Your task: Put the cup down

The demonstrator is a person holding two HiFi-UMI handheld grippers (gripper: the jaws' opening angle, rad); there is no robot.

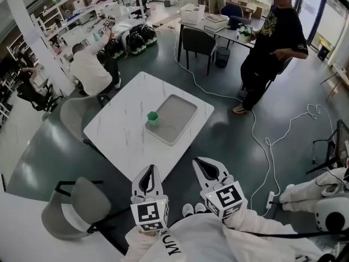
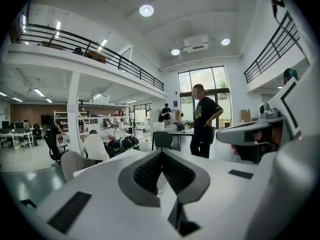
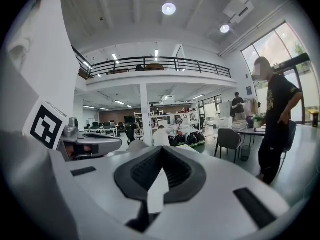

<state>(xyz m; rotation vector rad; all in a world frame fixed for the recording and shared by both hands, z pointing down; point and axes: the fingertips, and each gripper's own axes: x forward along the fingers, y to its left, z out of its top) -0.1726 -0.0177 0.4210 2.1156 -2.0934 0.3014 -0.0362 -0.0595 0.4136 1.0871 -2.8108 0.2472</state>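
Observation:
A small green cup (image 1: 153,116) stands upright on the white marble table (image 1: 121,135), at the left corner of a shallow grey tray (image 1: 181,112); whether it rests on the tray or just beside it I cannot tell. Both grippers hang near my body, short of the table's near corner and well away from the cup. The left gripper (image 1: 148,170) has its jaws together with nothing between them, and its own view shows the tips (image 2: 161,154) meeting. The right gripper (image 1: 203,162) is likewise shut and empty (image 3: 162,149).
A grey chair (image 1: 82,206) stands at the table's near left and another (image 1: 73,116) at its far left. A person (image 1: 272,48) stands at the back right, and another (image 1: 90,70) crouches at the back left. A white cable (image 1: 262,141) runs across the floor on the right.

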